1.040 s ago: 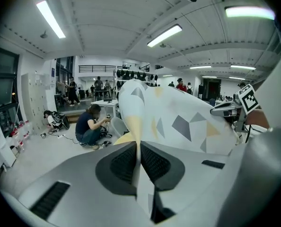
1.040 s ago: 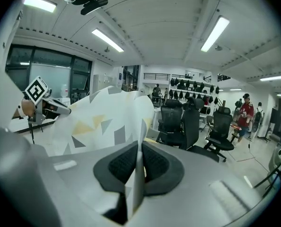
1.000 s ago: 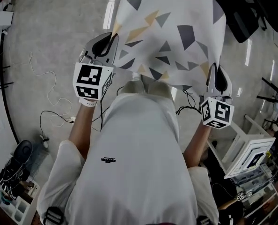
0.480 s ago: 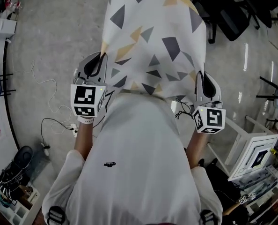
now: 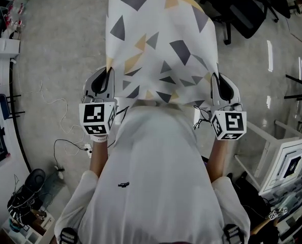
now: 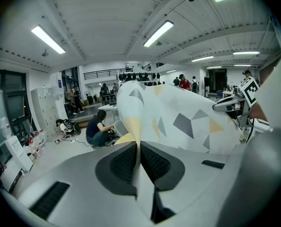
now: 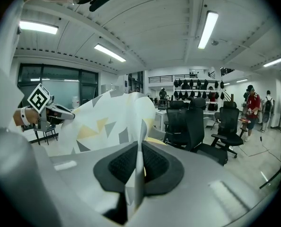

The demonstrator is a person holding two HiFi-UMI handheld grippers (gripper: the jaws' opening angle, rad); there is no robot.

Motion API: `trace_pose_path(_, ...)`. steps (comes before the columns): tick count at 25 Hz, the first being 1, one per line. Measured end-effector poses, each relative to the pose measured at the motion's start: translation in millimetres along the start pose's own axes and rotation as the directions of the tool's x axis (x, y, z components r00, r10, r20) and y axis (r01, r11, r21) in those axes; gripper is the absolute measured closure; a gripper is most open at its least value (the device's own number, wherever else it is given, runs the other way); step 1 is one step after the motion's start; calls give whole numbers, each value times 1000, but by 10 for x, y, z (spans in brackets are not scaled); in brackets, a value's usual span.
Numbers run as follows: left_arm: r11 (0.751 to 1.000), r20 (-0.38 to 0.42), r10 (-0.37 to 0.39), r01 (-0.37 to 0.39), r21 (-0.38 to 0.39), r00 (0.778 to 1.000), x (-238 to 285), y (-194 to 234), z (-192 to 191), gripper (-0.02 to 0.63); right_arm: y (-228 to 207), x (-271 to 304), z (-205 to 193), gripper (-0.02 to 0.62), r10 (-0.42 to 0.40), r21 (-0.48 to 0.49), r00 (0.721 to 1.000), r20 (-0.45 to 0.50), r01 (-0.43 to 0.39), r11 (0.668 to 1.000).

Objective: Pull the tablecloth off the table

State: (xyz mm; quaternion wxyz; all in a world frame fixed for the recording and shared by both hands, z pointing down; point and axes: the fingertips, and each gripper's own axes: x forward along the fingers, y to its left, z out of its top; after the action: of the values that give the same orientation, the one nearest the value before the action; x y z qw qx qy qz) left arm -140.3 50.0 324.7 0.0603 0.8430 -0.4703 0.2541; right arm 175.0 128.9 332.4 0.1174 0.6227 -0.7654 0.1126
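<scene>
The tablecloth [image 5: 158,39] is white with grey and yellow triangles and hangs stretched out in front of me over the floor. My left gripper [image 5: 109,73] is shut on its near left corner, and my right gripper [image 5: 214,78] is shut on its near right corner. In the left gripper view the tablecloth [image 6: 178,117] runs from between the shut pads off to the right, toward the other gripper [image 6: 230,105]. In the right gripper view a fold of the tablecloth [image 7: 114,117] is pinched between the pads and spreads left. No table shows in the head view.
Black office chairs [image 5: 237,9] stand at the far right. White cables [image 5: 59,105] trail on the floor at the left, and a white frame [image 5: 283,156] stands at the right. People sit and stand at the back of the hall [image 6: 98,129].
Both grippers hold the cloth throughout. The cloth has moved away from me and lies lower in the view, and the right gripper has drawn level with the left.
</scene>
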Motion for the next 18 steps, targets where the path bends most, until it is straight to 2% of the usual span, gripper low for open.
trace_pose_path(9,999,-6,32,-32,4,999,-17,-49,25,580,-183,-103,-48,563,-13,13,1000,7,13,1000)
trace_pose_path(18,1000,-10,28,-29,-8,1000,-30,27,5,580,-99,-87,40,563,-8,6,1000,11,8,1000)
